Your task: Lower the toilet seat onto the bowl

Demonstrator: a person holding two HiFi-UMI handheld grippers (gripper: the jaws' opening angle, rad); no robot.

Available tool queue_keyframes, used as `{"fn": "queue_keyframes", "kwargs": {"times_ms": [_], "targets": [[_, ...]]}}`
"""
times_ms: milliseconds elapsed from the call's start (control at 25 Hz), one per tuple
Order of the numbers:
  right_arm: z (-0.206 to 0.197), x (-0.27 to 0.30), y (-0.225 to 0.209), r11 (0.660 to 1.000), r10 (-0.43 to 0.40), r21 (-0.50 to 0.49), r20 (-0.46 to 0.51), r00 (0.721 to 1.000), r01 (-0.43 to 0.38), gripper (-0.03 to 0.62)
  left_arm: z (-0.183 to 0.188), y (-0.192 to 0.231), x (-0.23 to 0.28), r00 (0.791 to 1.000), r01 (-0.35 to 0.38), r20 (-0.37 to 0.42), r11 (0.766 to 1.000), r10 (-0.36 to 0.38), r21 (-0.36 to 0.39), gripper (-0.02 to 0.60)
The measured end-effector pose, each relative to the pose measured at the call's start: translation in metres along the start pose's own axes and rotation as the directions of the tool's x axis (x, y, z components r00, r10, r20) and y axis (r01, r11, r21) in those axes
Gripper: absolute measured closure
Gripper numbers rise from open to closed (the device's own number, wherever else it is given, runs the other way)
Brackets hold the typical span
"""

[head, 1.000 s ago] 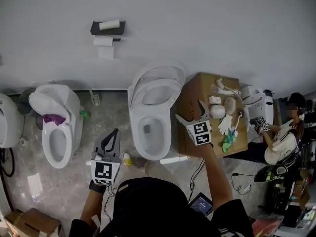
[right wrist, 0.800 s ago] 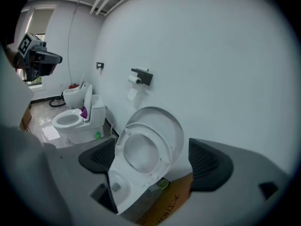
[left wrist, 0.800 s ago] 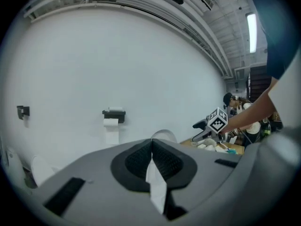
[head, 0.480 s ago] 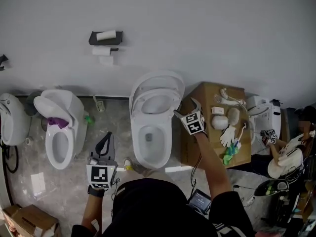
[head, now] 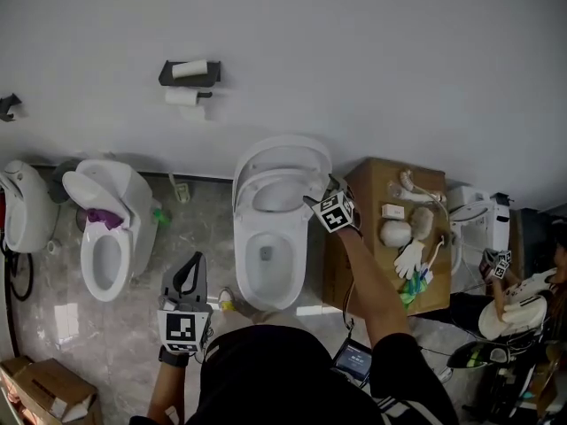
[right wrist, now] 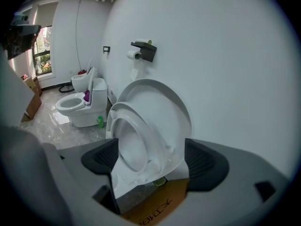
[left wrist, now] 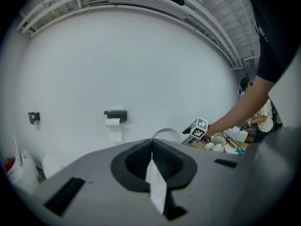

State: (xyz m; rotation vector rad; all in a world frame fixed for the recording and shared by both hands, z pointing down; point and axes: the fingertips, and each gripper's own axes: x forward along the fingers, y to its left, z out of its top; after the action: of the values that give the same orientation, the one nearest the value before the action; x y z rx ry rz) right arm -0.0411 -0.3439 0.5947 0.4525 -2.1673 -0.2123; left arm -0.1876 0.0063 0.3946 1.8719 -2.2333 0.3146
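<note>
My right hand-held gripper (head: 321, 190), jaws wide though just closing slightly, straddles the raised toilet seat (right wrist: 141, 121) without gripping it. My left hand-held gripper (head: 195, 268) is closed and empty.

Left hand-held gripper (head: 199, 260) closed; right hand-held gripper (head: 321, 190) wide, just narrowed, clamping nothing.

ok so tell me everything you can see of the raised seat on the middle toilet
The toilet seat is a glossy white oval ring, plastic by its look. It stands raised, tilted back before the open lid, above the bowl. The right gripper, jaws open though just closing a little, flanks its edge without pressing it.
</note>
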Motion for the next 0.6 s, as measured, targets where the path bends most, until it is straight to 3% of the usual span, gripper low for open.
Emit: {"fn": "queue_keyframes", "kwargs": {"times_ms": [160,360,600], "targets": [[0.014,0.017,0.003,0.999,0.033,-0.041,-0.002,0.999,-0.033,0.160,-0.001,-0.005,0.001,1.000,-0.015,-0.003,1.000,0.015,-0.008,0.569],[0.012,0.032,0.003,0.991,0.042,-0.127,-0.071,0.997,-0.050,0.168,-0.010,-0.013,-0.006,0.999,-0.030,-0.014,0.999,0.030,-0.033,0.569],[0.018,0.051,0.002,0.990,0.025,-0.137,-0.092,0.995,-0.038,0.255,-0.017,-0.002,-0.021,0.996,-0.088,-0.031,0.995,0.086,-0.050,0.569]]}}
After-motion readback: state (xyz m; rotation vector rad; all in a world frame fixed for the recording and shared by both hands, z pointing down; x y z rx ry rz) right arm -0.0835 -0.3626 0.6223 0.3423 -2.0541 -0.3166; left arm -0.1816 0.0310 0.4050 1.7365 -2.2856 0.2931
